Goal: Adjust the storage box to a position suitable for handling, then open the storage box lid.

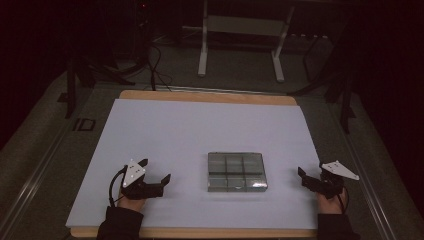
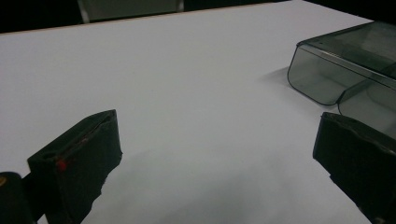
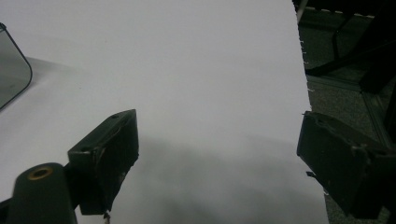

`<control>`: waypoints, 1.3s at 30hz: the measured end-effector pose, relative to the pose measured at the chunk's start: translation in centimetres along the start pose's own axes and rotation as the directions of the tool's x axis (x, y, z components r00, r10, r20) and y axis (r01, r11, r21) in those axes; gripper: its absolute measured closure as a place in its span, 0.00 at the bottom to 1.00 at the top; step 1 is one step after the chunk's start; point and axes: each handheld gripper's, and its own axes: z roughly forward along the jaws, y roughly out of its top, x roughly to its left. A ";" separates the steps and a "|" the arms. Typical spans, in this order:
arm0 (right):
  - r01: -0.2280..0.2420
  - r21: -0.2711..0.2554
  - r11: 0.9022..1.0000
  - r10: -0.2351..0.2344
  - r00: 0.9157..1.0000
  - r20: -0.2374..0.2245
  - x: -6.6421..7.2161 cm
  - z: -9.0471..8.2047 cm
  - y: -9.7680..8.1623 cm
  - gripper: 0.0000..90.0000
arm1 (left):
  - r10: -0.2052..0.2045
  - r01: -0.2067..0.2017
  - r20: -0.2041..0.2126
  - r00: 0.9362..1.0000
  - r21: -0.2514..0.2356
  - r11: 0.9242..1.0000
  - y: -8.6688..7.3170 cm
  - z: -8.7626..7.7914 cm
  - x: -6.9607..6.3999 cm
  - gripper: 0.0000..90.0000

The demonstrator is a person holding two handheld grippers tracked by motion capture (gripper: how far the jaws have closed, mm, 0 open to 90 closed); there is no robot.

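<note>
A clear plastic box (image 1: 236, 171) divided into several compartments lies flat on the white sheet (image 1: 200, 125), slightly right of the middle. My left gripper (image 1: 156, 170) rests on the sheet to the left of the box, open, nothing between its jaws. In the left gripper view the gripper (image 2: 217, 154) stands wide open and the box (image 2: 345, 70) lies ahead to the right, apart from it. My right gripper (image 1: 303, 178) sits near the sheet's right edge, to the right of the box, open and holding nothing. In the right gripper view the gripper (image 3: 219, 149) spans bare sheet, and a box corner (image 3: 11, 70) shows far left.
The white sheet covers a wooden board (image 1: 205, 96) whose edge shows at the back and front. Beyond it stand a white frame's legs (image 1: 202, 55), cables (image 1: 157, 65) and dark stand legs (image 1: 345, 100) on the grey floor. The sheet's right edge (image 3: 303, 70) lies close to the right gripper.
</note>
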 end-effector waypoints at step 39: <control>0.119 0.110 0.987 -0.102 0.984 -0.149 1.1 0.9 0.6 0.21 | -0.006 -0.012 0.155 0.988 0.116 0.993 1.0 0.9 0.0 0.06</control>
